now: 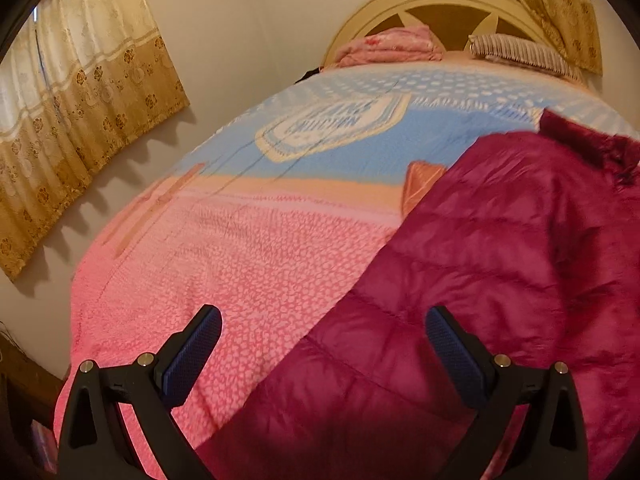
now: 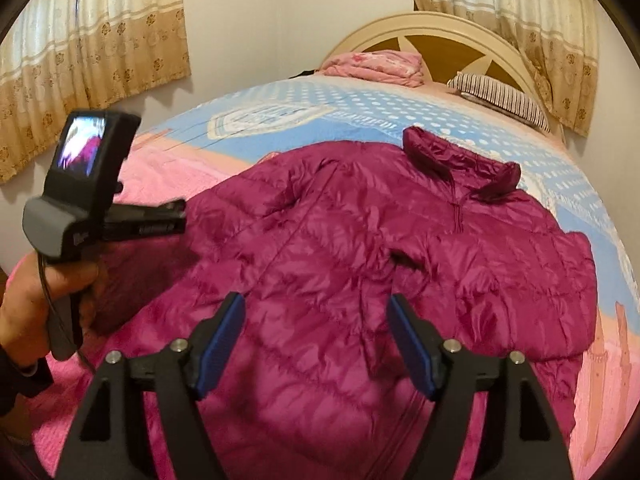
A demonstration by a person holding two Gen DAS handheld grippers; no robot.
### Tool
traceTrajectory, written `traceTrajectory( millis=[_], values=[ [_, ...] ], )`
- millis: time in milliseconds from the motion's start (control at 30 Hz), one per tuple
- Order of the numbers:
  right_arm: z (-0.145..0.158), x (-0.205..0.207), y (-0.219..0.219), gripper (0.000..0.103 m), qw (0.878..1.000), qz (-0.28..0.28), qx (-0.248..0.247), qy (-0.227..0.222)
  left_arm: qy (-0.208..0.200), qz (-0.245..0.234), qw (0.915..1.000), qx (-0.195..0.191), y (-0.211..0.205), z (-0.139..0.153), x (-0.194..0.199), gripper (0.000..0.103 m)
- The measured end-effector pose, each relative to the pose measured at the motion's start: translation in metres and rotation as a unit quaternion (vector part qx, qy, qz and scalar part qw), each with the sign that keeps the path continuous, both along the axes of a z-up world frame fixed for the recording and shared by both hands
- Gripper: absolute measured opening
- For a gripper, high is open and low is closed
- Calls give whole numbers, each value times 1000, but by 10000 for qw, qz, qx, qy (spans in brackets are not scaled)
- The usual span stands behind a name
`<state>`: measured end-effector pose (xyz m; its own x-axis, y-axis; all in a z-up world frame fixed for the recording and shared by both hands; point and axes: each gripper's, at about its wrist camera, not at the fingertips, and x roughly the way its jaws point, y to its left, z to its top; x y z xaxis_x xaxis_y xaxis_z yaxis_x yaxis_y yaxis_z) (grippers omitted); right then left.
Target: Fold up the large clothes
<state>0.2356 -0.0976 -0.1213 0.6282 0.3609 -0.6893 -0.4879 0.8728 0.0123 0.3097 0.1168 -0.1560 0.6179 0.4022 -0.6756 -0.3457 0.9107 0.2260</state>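
A magenta quilted puffer jacket (image 2: pixel 360 248) lies spread front-up on the bed, collar (image 2: pixel 460 160) toward the headboard, and also shows in the left wrist view (image 1: pixel 500 248). My left gripper (image 1: pixel 322 322) is open and empty, hovering over the jacket's left lower edge. In the right wrist view the left gripper (image 2: pixel 176 216) is seen from the side, held in a hand at the jacket's left edge; its jaws do not show clearly there. My right gripper (image 2: pixel 316 312) is open and empty above the jacket's lower middle.
The bed (image 1: pixel 240 240) has a pink and blue patterned cover. Folded pink bedding (image 2: pixel 376 64) and a striped pillow (image 2: pixel 500 94) lie by the cream headboard (image 2: pixel 440 28). Curtains (image 2: pixel 88 40) hang on the walls to the left and right.
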Motion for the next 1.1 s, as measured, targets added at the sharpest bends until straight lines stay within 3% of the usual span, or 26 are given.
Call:
traceTrajectory(
  millis=[167, 233, 300, 467, 633, 733, 833, 900, 967, 1100],
  values=[
    [2, -22, -28, 67, 9996, -148, -155, -171, -396, -303, 9987, -130, -37, 37, -11, 102],
    [1, -15, -55, 52, 9984, -507, -192, -135, -476, -526, 9973, -208, -61, 48, -9, 102],
    [-3, -1, -84, 44, 9952, -937, -268, 5, -458, -757, 9955, -345, -93, 54, -2, 102],
    [-7, 35, -163, 44, 9791, -2016, -259, 111, -468, -1086, 9915, -541, -164, 53, 18, 102],
    [-12, 84, -232, 44, 9545, -2976, 17, 216, -416, -1200, 9919, -17, -232, 38, 55, 102],
    [-15, 112, -259, 44, 9421, -3339, 270, 167, -193, -921, 9939, 573, -245, 14, 82, 102],
    [-26, 136, -262, 40, 9456, -3215, 389, 315, 99, -719, 9939, 833, -238, -13, 100, 102],
    [-44, 151, -256, 37, 9490, -3106, 124, 529, 266, -611, 9946, 798, -227, -30, 108, 102],
    [-63, 151, -258, 37, 9461, -3150, 159, 732, 376, -573, 9955, 648, -219, -40, 111, 102],
    [-67, 149, -261, 37, 9461, -3153, 225, 708, 468, -583, 9960, 488, -215, -51, 118, 102]
  ],
)
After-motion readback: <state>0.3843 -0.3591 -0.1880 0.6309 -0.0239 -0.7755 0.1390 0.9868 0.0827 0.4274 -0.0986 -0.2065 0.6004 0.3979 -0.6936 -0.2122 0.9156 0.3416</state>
